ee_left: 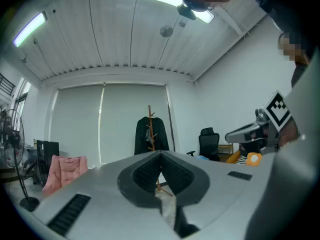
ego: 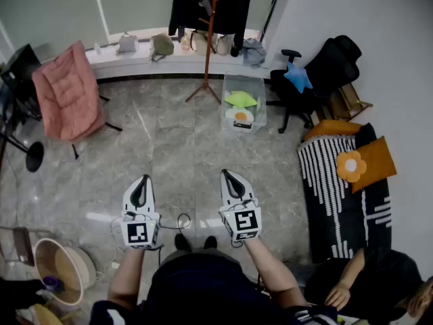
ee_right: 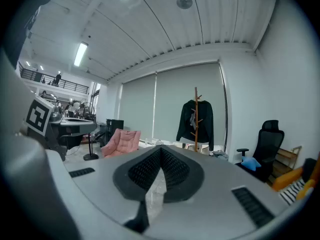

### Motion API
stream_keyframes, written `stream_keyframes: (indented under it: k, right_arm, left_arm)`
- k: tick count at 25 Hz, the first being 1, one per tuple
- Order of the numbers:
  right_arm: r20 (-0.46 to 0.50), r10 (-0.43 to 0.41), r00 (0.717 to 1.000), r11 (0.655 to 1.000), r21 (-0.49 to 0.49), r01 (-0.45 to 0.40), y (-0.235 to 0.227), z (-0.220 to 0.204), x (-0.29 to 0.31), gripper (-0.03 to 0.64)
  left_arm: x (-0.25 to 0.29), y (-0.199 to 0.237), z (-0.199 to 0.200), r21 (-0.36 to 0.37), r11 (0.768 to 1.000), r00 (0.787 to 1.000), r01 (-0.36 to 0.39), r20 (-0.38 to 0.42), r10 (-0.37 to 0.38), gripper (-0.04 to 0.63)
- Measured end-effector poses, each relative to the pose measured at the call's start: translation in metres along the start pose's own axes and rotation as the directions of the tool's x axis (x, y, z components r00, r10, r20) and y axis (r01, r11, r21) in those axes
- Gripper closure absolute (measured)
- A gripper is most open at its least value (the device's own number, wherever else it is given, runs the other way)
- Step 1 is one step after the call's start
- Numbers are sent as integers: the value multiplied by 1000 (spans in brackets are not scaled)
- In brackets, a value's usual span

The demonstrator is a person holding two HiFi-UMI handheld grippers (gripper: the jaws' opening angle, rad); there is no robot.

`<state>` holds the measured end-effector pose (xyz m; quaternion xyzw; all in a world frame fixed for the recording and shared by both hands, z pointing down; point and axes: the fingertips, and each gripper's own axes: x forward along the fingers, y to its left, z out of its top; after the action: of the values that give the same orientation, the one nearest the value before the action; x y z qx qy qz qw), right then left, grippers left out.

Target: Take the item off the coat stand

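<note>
A wooden coat stand (ego: 210,42) rises by the far windowsill, and a black coat (ego: 187,5) hangs over its top. The left gripper (ego: 141,193) and the right gripper (ego: 230,181) are held side by side low over the floor, a long way short of the stand. Both point toward it, shut and with nothing in them. In the left gripper view the stand (ee_left: 150,129) and the coat (ee_left: 141,138) show small just above the closed jaw tips (ee_left: 161,155). In the right gripper view the coat (ee_right: 187,125) hangs right of the tips (ee_right: 161,153).
A pink folding chair (ego: 67,90) stands at the left, a black office chair (ego: 318,73) at the right. A clear bin (ego: 243,110) of cushions sits just right of the stand's feet. A sofa with a striped blanket (ego: 331,181) and a seated person (ego: 365,283) line the right side.
</note>
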<state>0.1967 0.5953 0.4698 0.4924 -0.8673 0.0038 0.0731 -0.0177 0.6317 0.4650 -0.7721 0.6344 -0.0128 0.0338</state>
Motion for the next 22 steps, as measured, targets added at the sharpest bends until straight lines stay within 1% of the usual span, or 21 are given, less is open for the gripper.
stream_keyframes:
  k: [10,18,22]
  right_arm:
    - [-8,1,1000,1000,-6,-1,2,0,1,600]
    - [-7,6,1000,1000,-8,-6,-1,-2,6,600]
    - [42,29,999,999,17,-30,4,7,5,600]
  left_arm:
    - [-2,1,-1,4,1000,1000,-2,-13,2,571]
    - [1,0,1,9,1000,1000,-3,-6,3,571]
    - [-1,1,3,19,1000,1000,-2,-4,2,571]
